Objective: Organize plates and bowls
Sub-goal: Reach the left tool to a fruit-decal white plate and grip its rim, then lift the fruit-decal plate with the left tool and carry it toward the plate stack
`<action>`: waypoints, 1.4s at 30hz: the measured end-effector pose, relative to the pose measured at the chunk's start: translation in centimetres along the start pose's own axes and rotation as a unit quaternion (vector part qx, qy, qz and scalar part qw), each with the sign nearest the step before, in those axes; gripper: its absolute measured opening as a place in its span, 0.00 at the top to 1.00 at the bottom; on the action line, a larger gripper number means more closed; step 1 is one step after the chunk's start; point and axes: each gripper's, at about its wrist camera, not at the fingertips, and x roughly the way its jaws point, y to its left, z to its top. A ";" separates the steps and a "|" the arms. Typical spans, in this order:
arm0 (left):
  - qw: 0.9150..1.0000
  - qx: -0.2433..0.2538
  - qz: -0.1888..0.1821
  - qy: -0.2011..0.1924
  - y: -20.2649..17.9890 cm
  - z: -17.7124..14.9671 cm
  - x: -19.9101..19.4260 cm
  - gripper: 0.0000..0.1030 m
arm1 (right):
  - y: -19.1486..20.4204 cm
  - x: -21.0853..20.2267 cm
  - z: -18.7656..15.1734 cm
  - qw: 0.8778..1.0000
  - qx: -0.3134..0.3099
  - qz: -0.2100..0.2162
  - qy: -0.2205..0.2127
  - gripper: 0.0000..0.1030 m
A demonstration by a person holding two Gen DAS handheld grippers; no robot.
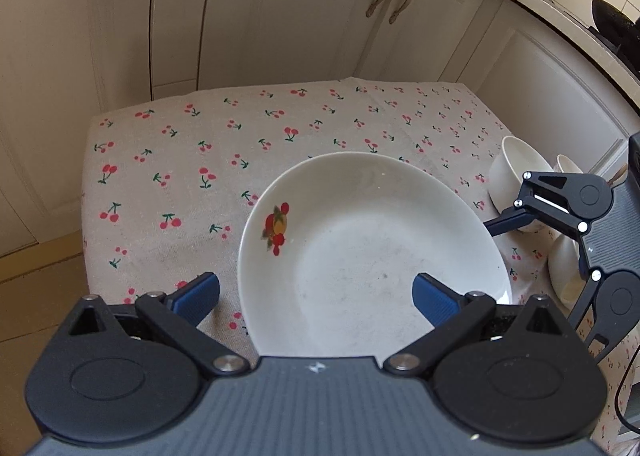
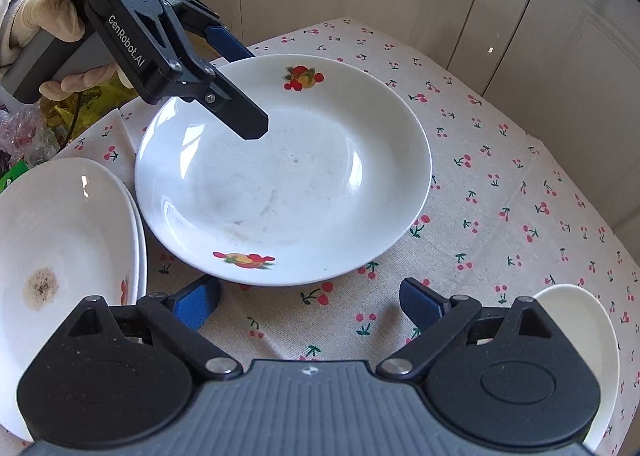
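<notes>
One big white plate [image 2: 280, 176] with fruit prints sits alone on the cherry-print counter [image 2: 520, 196]. A stack of plates [image 2: 60, 224] stands beside it at the left, two by the rims, possibly more where the frame cuts them off. Bowls [image 1: 516, 176]: three showing past the plate in the left view, though the third is only a sliver. And two sets of tongs, left [image 1: 316, 296] and right [image 2: 310, 302].
</notes>
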 end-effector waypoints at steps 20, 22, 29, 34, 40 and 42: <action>0.999 -0.002 -0.049 0.018 0.7 1.1 0.3 0.04 | -0.3 1.6 1.9 0.998 -0.047 0.041 0.014 0.01; 0.998 0.001 -0.053 0.019 0.6 1.0 0.3 0.06 | -0.1 1.5 1.9 0.998 -0.052 0.042 0.012 0.02; 0.998 0.018 -0.057 0.032 0.1 1.2 0.6 0.11 | -0.2 1.7 1.9 0.997 -0.058 0.049 0.000 0.01; 0.998 0.030 -0.050 0.038 -0.1 1.4 0.8 0.10 | -0.2 1.4 1.6 0.997 -0.054 0.048 -0.015 0.01; 0.997 0.043 -0.044 0.044 -0.2 1.5 1.0 0.10 | -0.4 0.5 1.4 0.997 -0.042 0.047 -0.041 0.02; 0.997 0.040 -0.048 0.048 0.0 1.7 1.0 0.10 | -0.3 0.6 1.4 0.997 -0.044 0.044 -0.038 0.02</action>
